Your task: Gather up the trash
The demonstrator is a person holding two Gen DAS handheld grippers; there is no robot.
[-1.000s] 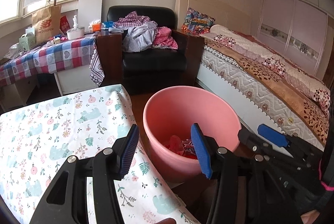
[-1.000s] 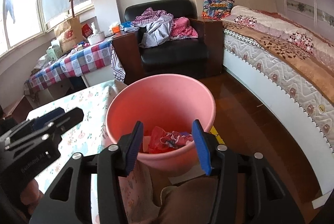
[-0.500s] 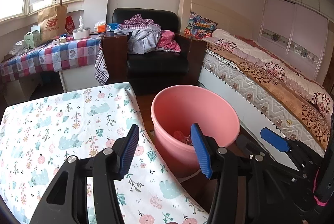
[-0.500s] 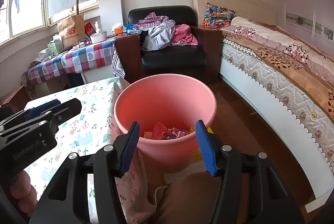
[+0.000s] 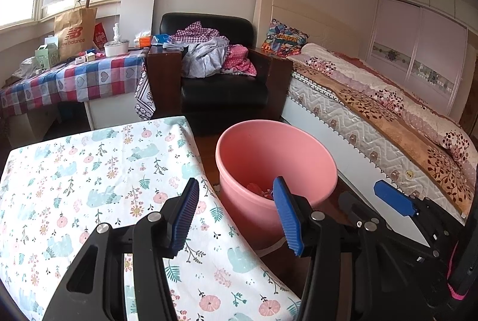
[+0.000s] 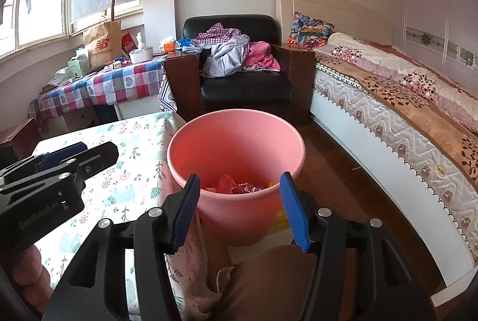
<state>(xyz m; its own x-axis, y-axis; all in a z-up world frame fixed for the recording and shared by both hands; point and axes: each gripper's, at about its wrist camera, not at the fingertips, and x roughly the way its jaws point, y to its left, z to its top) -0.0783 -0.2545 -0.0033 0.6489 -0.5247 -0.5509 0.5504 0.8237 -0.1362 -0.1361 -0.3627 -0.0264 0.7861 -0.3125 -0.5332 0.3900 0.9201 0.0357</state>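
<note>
A pink plastic bin [image 5: 277, 159] [image 6: 236, 159] stands on the wooden floor beside the table. Crumpled red and pink trash [image 6: 239, 188] [image 5: 260, 191] lies at its bottom. My left gripper [image 5: 236, 213] is open and empty, held over the table's right edge near the bin; it also shows at the left of the right wrist view [image 6: 59, 162]. My right gripper [image 6: 237, 210] is open and empty, in front of the bin and above its near rim; it also shows at the right of the left wrist view [image 5: 391, 201].
A table with a floral cloth [image 5: 89, 186] [image 6: 131, 171] is left of the bin. A black armchair with clothes [image 5: 221, 76] stands behind, a bed [image 5: 373, 117] to the right, a checked-cloth table with a paper bag [image 5: 74, 76] at far left.
Both grippers have pulled back and up from the bin, which now looks smaller and farther. More of the floral table shows. Both stay open and empty.
</note>
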